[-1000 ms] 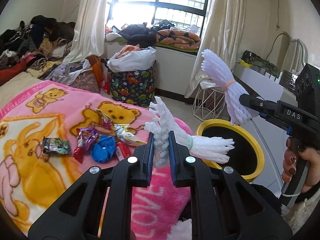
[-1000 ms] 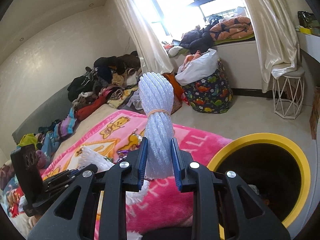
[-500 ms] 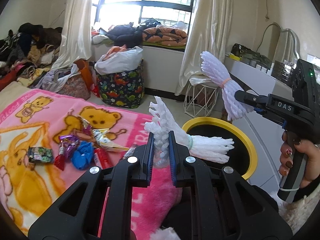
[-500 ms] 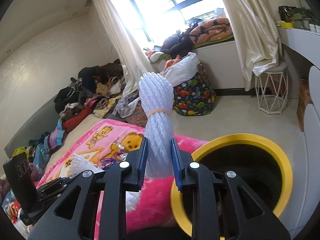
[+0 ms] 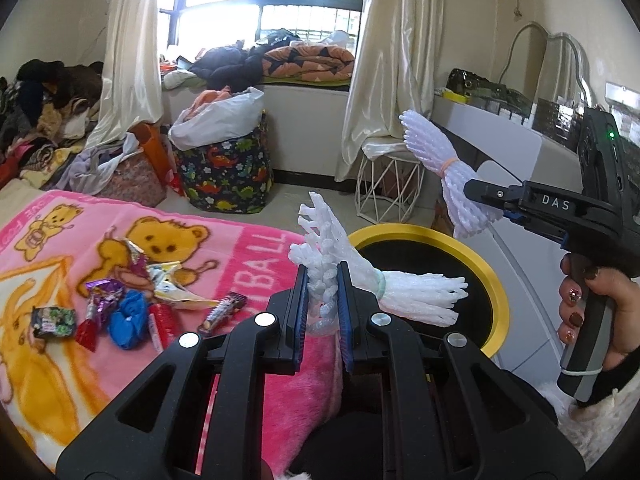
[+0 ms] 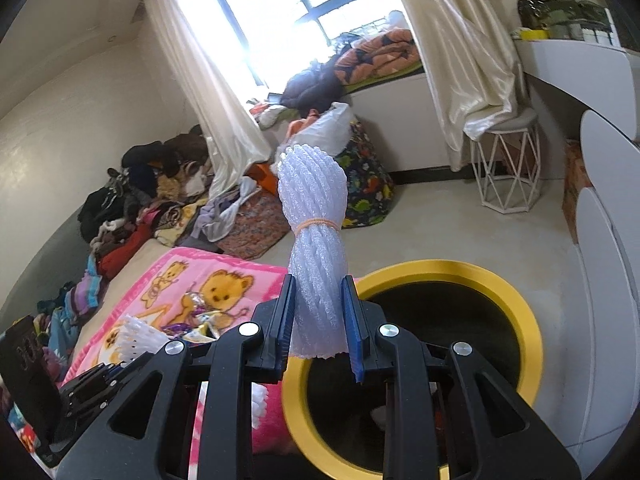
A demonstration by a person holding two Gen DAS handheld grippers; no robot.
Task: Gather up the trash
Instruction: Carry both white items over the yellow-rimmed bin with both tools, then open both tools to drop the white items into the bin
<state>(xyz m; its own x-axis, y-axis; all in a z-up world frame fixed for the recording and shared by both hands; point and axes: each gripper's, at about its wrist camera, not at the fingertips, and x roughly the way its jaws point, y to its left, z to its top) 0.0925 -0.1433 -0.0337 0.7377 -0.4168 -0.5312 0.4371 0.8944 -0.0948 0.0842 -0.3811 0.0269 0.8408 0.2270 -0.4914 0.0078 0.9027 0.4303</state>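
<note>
In the left wrist view, the yellow bin (image 5: 432, 236) now sits nearer than a second ago, and the wrappers (image 5: 132, 304) have slid left. The left gripper (image 5: 323, 300) points a bit down, clamped on one white foam net (image 5: 360, 280) over the pink blanket's (image 5: 248, 256) right edge. A hand (image 5: 596, 312) holds the right gripper (image 5: 492, 196) high by the bin. In the right wrist view, the bin (image 6: 528, 320) has come closer under the right gripper (image 6: 318, 320), which is clamped on a second foam net (image 6: 314, 216) standing up. Two nets, one bin.
</note>
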